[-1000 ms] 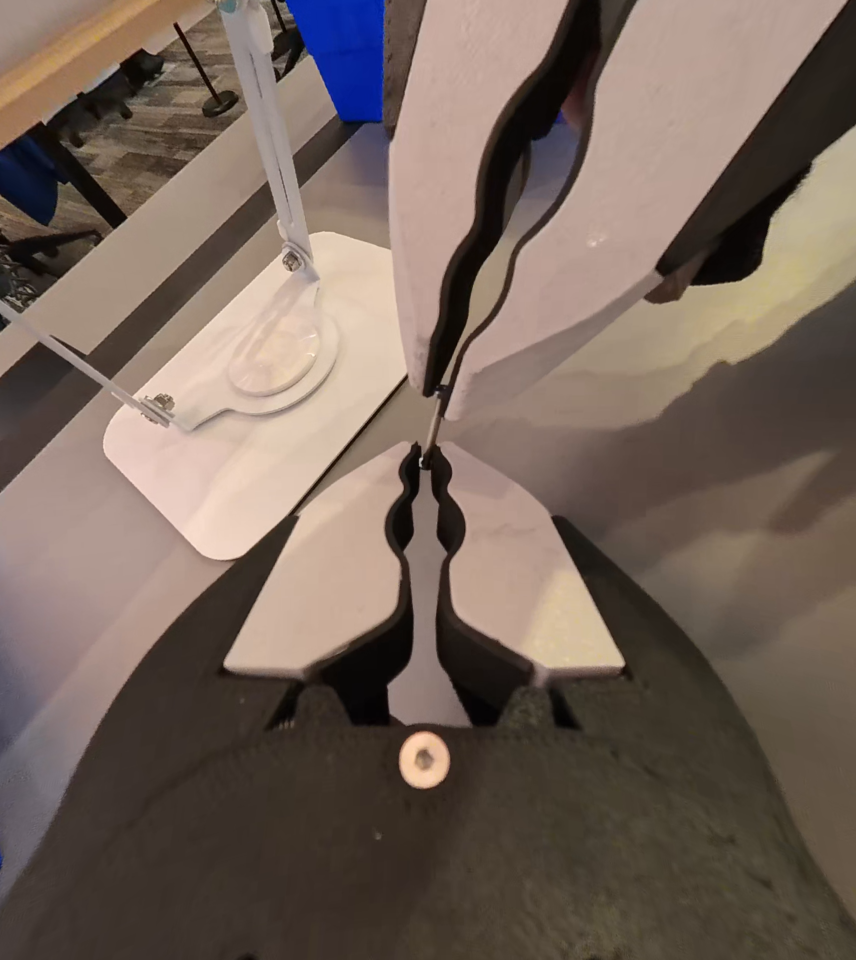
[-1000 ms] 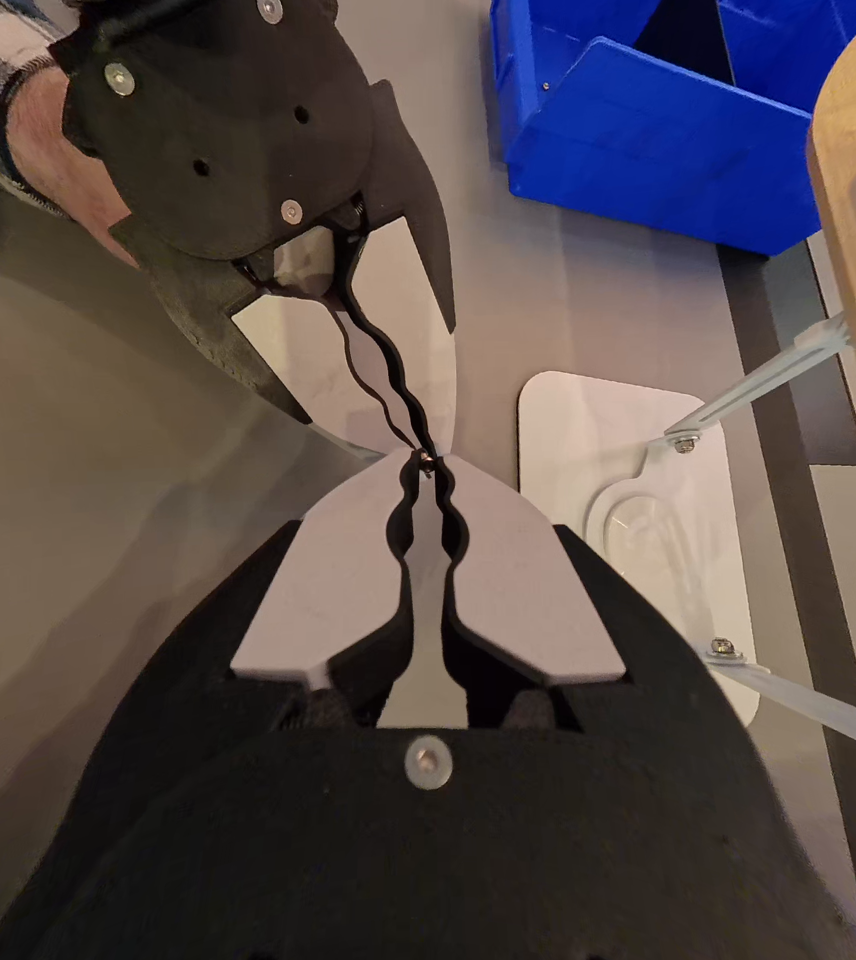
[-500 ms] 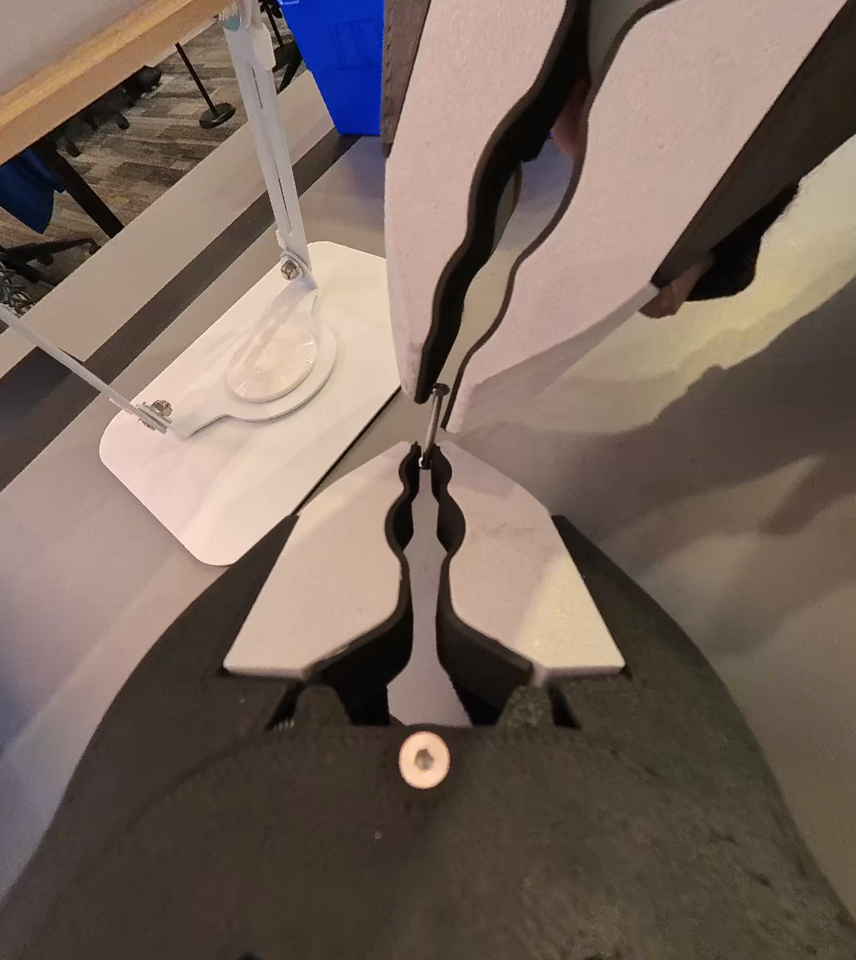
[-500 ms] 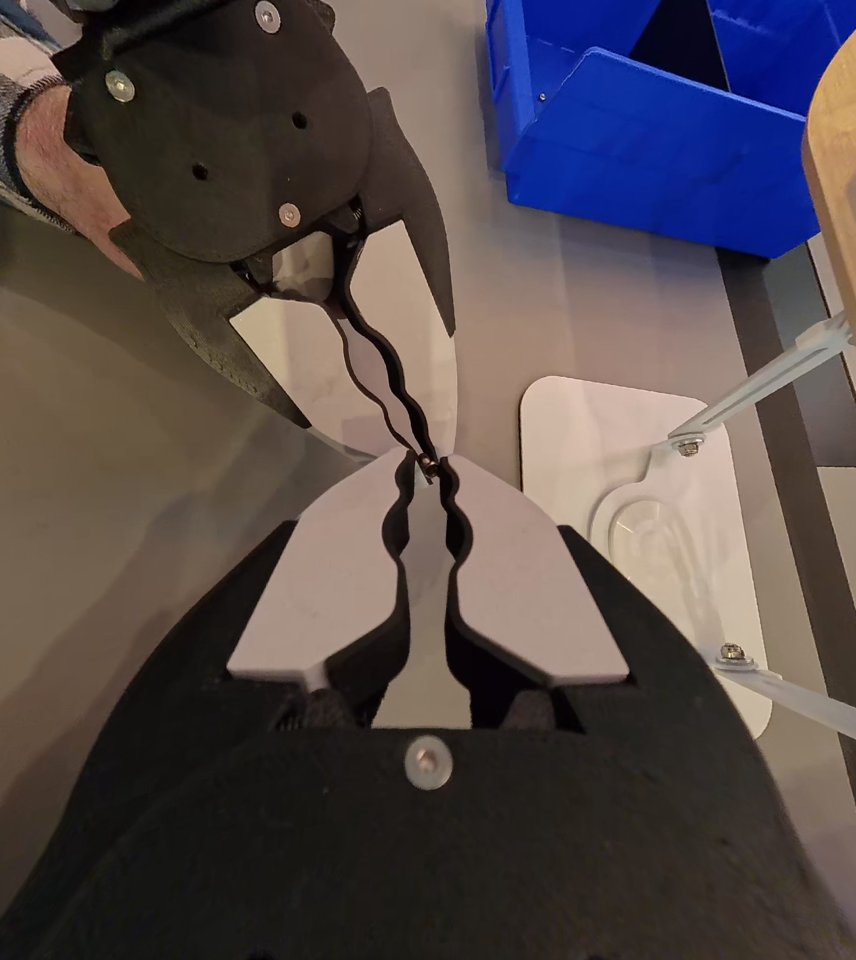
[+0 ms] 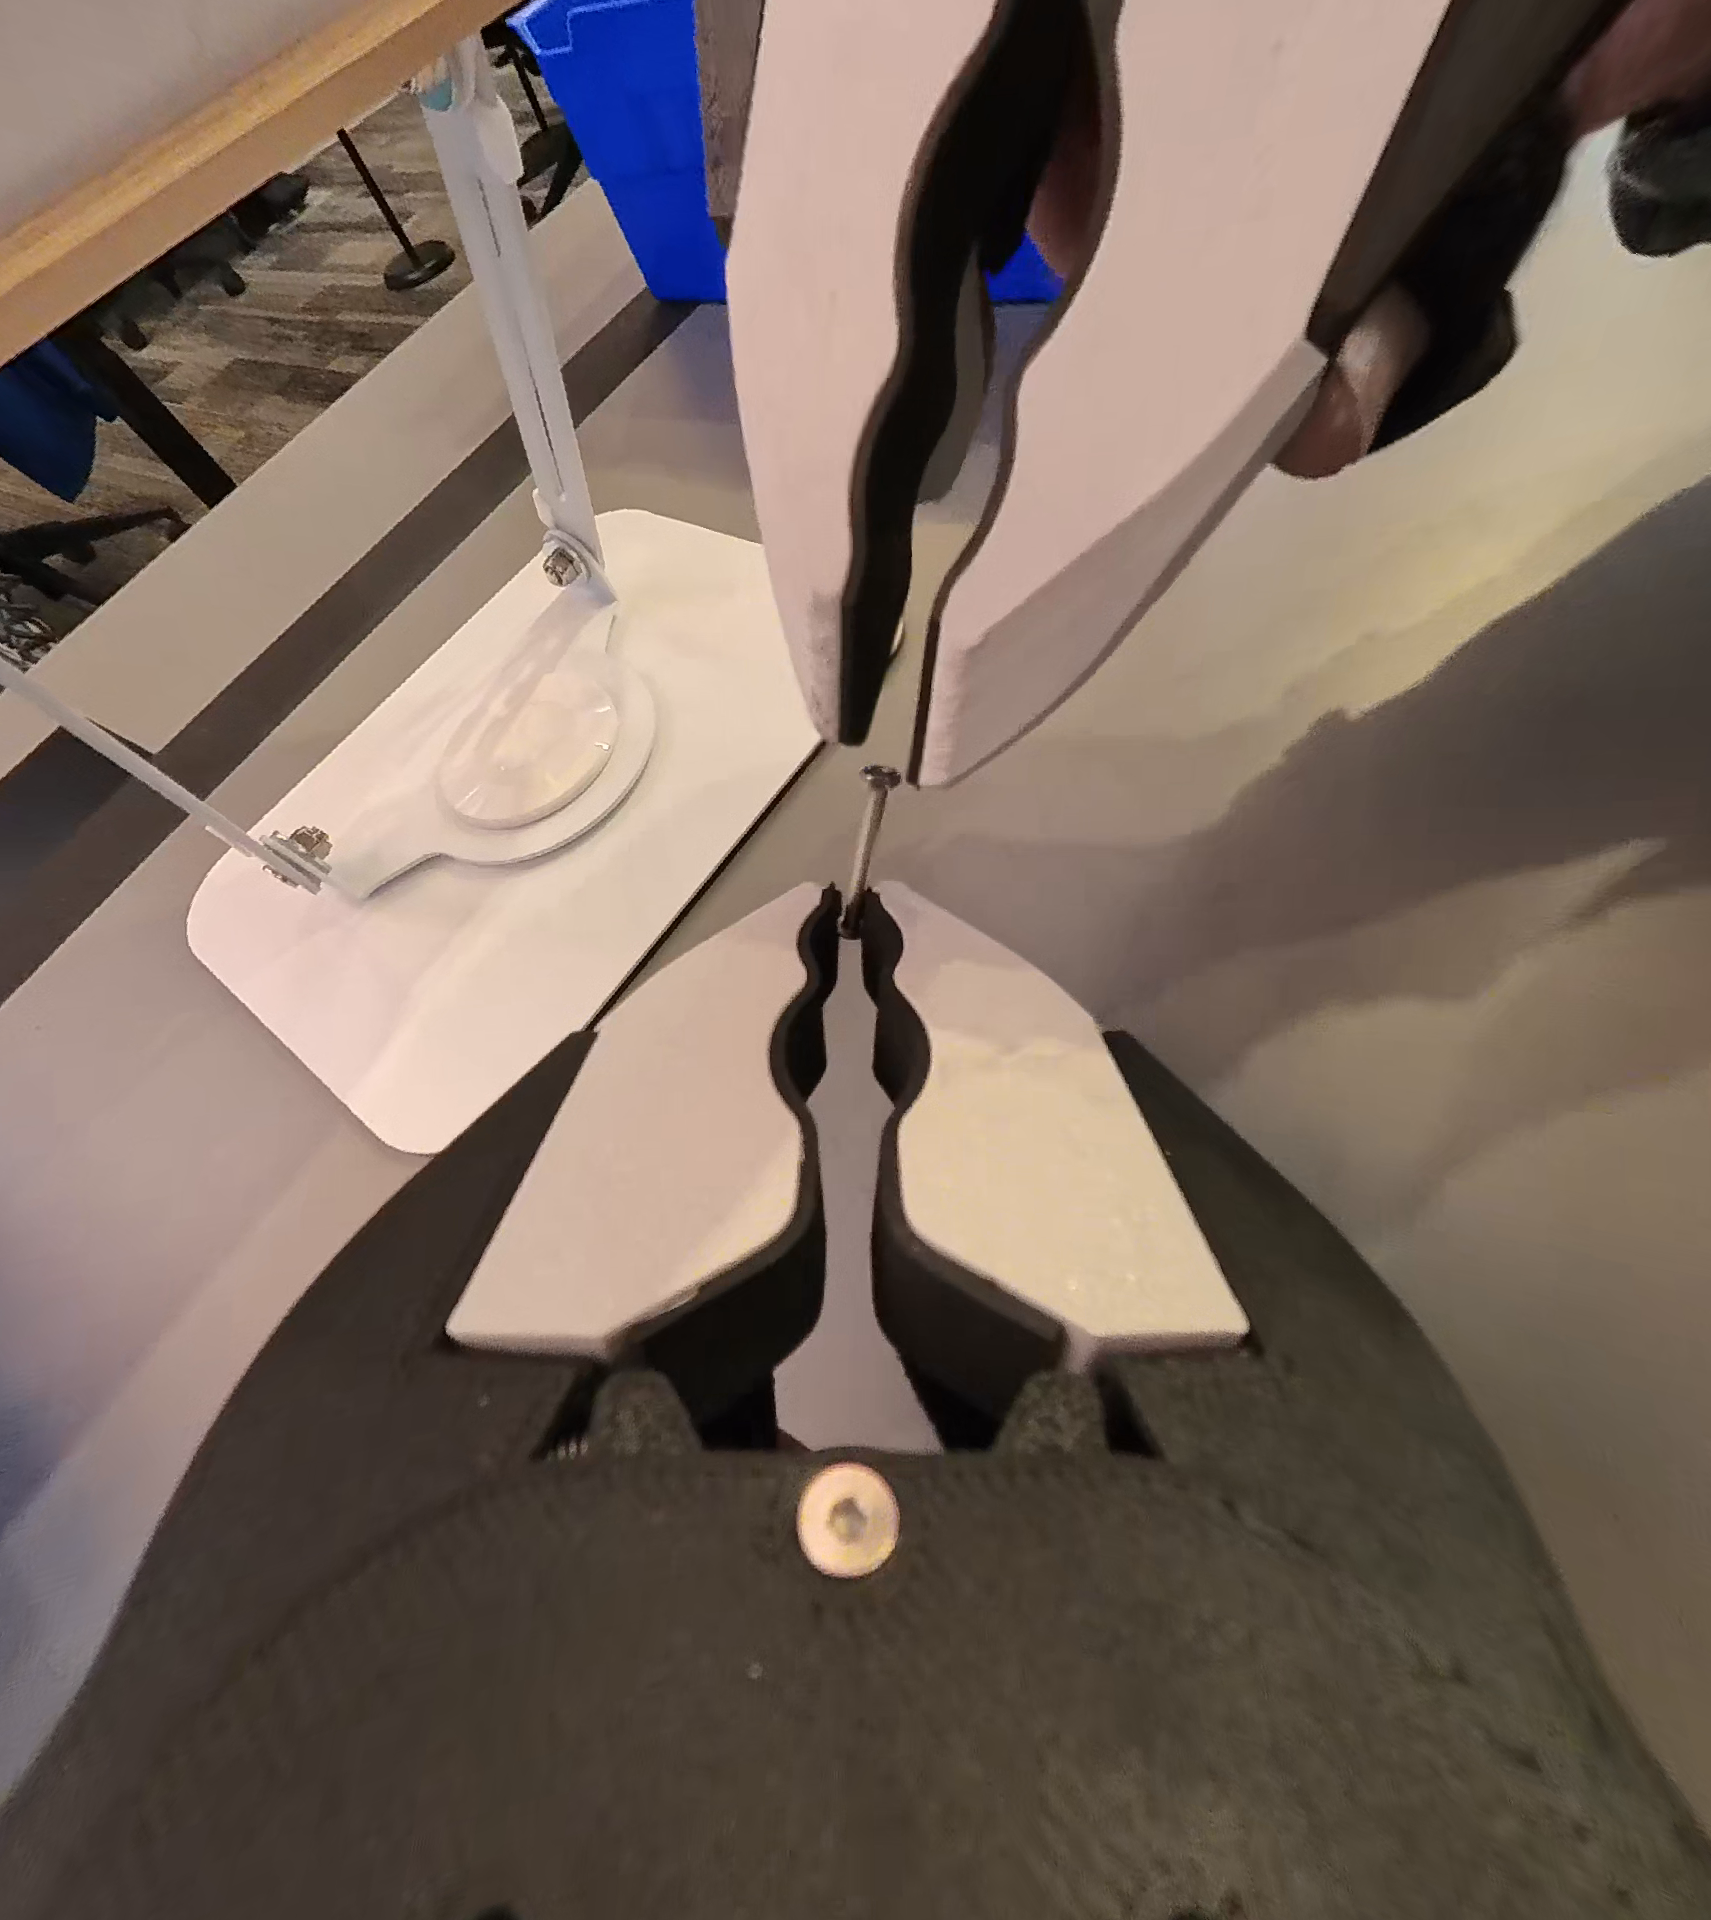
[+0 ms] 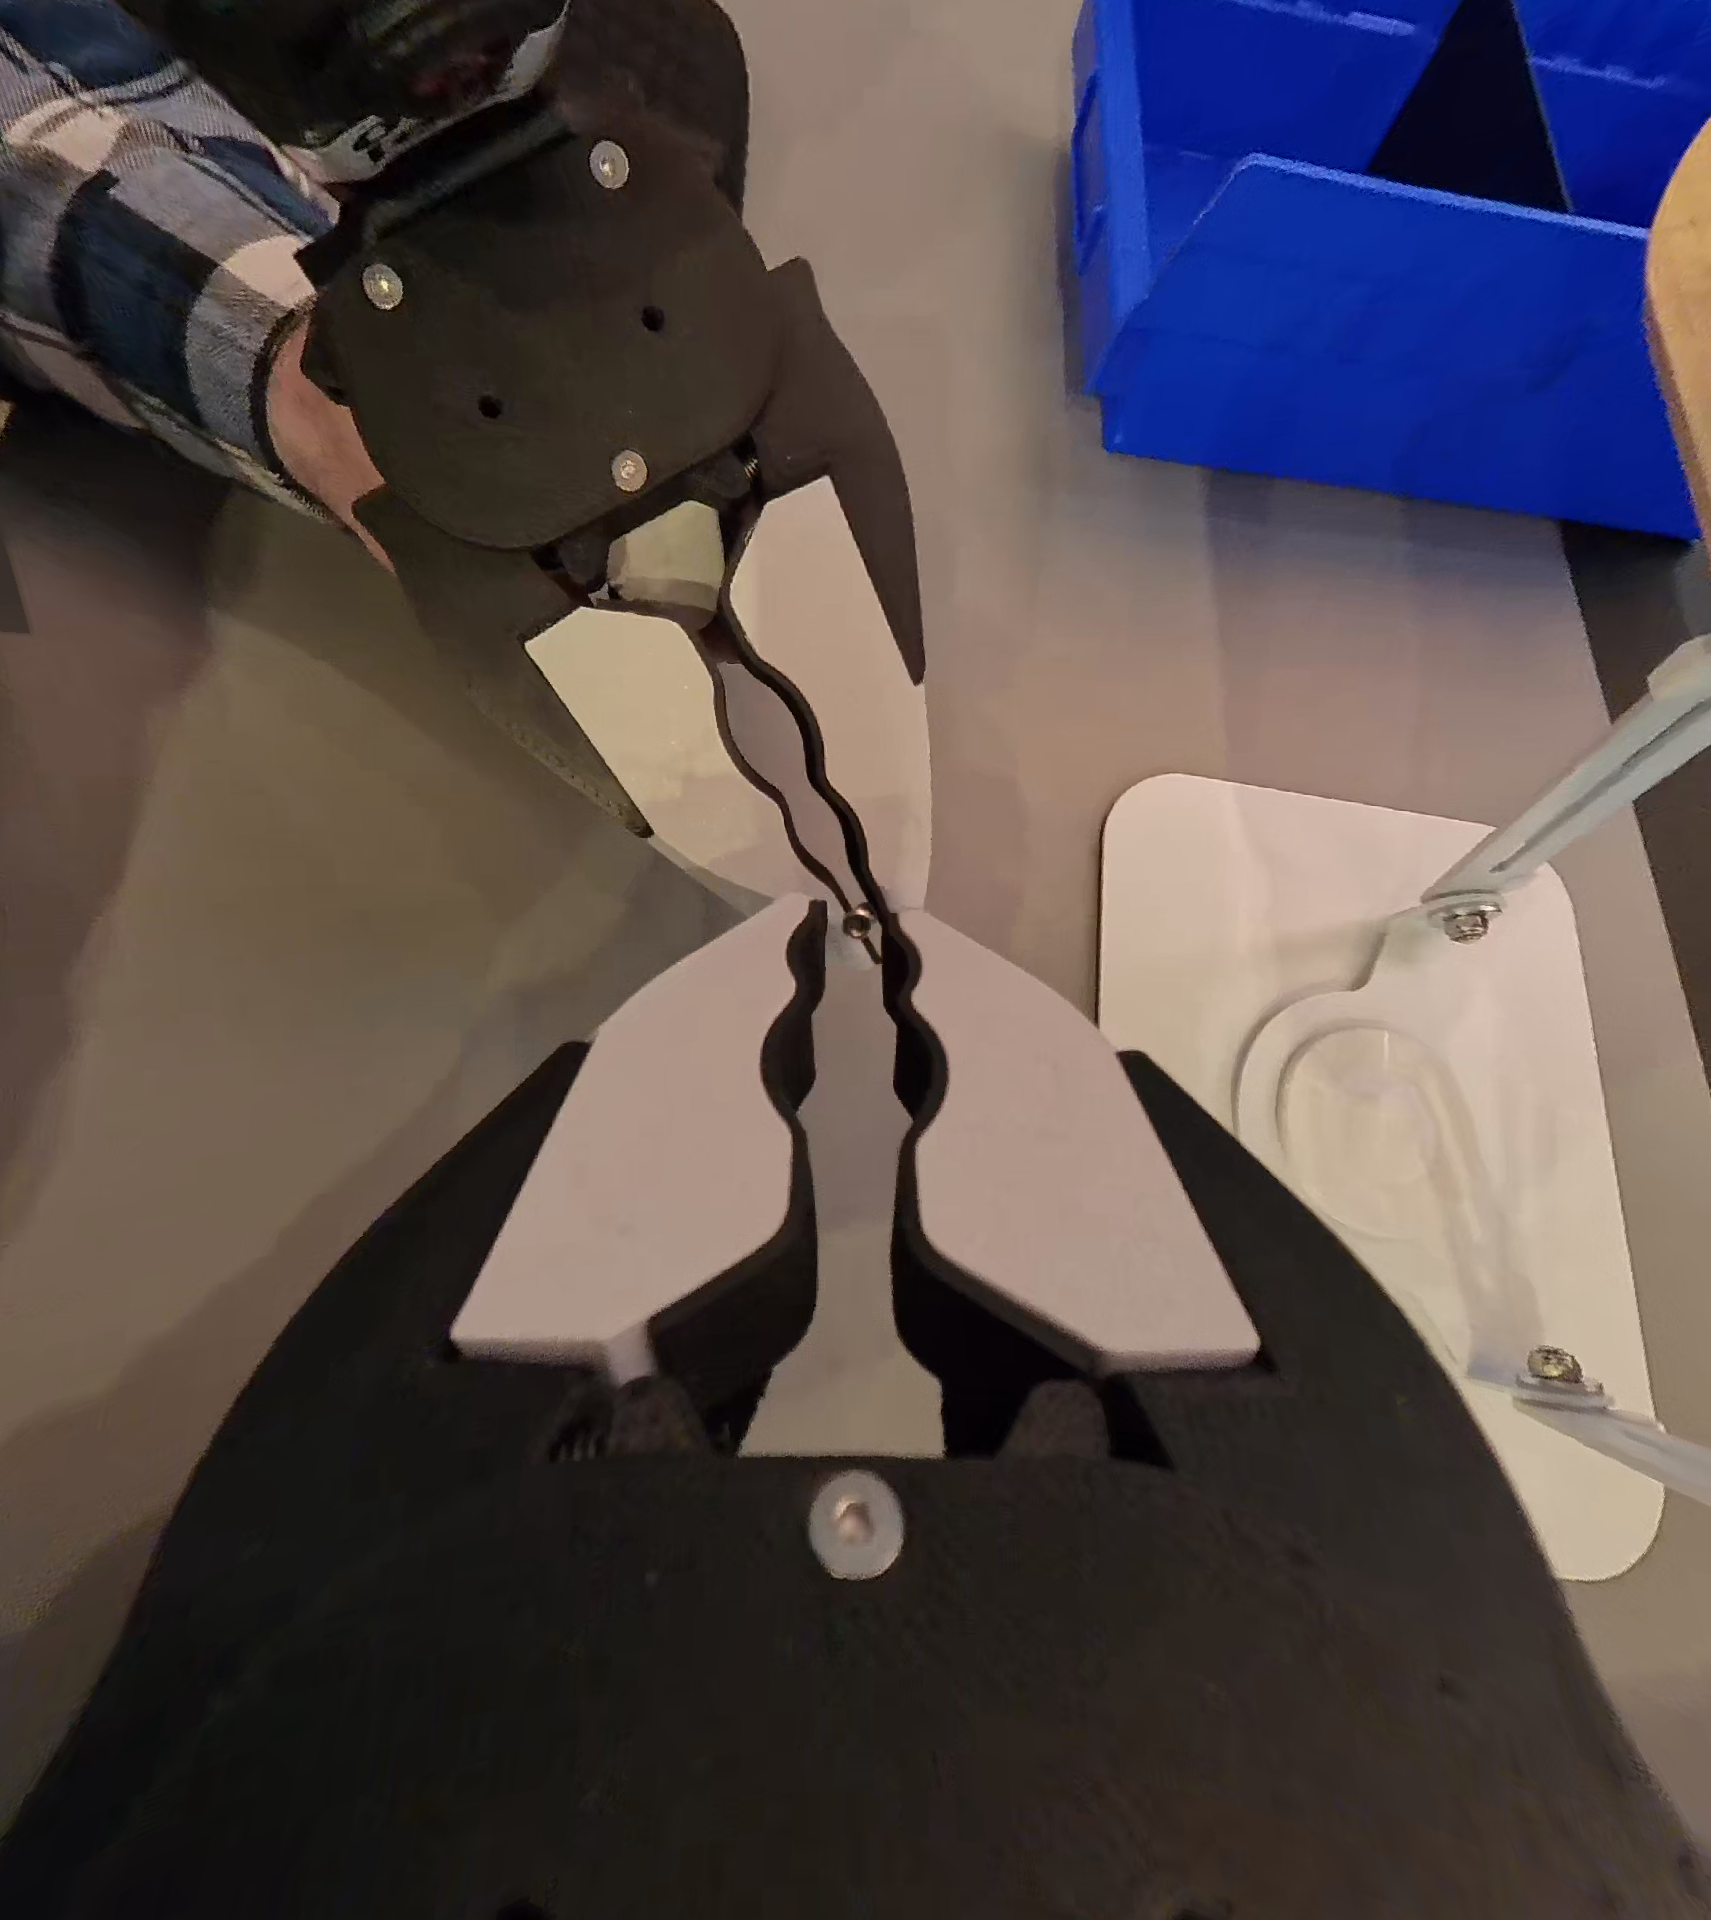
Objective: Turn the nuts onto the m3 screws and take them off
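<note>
The left tongs [image 5: 849, 902] are closed on the lower end of a thin metal screw [image 5: 870, 836], both tips pressing its shank. The screw stands almost upright out of the tips, head uppermost. The right tongs [image 6: 846, 914] are slightly open. In the left wrist view the right tongs hang just above the screw head with their tips apart; the head sits just below and between them, next to one tip, and contact cannot be judged. In the right wrist view the screw head [image 6: 860, 921] shows between the right tips, nearer the right-hand one, with a clear gap to the other.

Both tongs are held above a plain grey counter [image 6: 259, 935]. A white base plate [image 5: 477, 966] with thin white struts bolted to it lies on the counter just beside the tongs. Blue bins [image 6: 1370, 312] stand farther back. A wooden-edged table [image 5: 103, 208] and patterned floor show beyond the counter.
</note>
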Available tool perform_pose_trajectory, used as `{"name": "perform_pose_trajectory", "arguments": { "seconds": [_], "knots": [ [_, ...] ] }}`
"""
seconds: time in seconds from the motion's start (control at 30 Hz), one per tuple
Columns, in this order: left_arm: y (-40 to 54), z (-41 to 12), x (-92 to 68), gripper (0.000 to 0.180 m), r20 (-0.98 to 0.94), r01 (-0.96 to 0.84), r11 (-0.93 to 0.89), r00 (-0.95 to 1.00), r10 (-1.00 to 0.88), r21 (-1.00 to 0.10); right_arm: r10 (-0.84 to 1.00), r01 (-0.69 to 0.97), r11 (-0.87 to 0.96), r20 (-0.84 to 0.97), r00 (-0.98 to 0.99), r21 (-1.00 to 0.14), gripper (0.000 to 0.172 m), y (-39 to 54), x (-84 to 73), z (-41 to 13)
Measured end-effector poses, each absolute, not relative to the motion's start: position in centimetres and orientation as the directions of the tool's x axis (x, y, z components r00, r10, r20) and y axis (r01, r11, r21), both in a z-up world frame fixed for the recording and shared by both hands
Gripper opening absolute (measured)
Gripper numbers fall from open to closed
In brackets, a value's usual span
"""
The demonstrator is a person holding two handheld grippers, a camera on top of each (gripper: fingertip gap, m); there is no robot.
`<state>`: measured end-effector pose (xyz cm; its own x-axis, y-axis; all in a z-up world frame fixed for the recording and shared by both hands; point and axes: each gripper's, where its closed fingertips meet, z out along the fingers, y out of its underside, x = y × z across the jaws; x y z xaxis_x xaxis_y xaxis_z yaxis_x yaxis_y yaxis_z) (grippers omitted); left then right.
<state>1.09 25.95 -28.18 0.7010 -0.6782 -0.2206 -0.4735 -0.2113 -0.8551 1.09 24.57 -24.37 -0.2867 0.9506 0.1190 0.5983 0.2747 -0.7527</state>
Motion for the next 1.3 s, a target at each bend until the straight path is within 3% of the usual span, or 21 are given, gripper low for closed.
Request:
{"name": "perform_pose_trajectory", "arguments": {
  "seconds": [0.5,0.7,1.07,1.3],
  "knots": [
    [25.9,-28.3,1.2,0.004,-0.222,-0.478,-0.209,0.695,-0.683,-0.853,0.940,0.600,0.307,0.137,-0.312,-0.739,0.005,24.5,1.0,-24.8],
    [25.9,-28.5,1.4,0.004,-0.180,-0.454,-0.230,0.695,-0.696,-0.861,0.881,0.596,0.470,0.314,-0.353,-0.651,0.005,24.5,1.0,-24.9],
    [26.1,-29.6,1.3,0.004,-0.239,-0.528,-0.252,0.691,-0.682,-0.811,0.812,0.637,0.582,0.397,-0.428,-0.505,0.005,24.6,1.3,-25.9],
    [26.5,-29.7,0.7,0.003,-0.273,-0.545,-0.260,0.710,-0.650,-0.797,0.891,0.672,0.453,0.323,-0.320,-0.585,0.005,25.0,0.9,-26.0]
  ]
}}
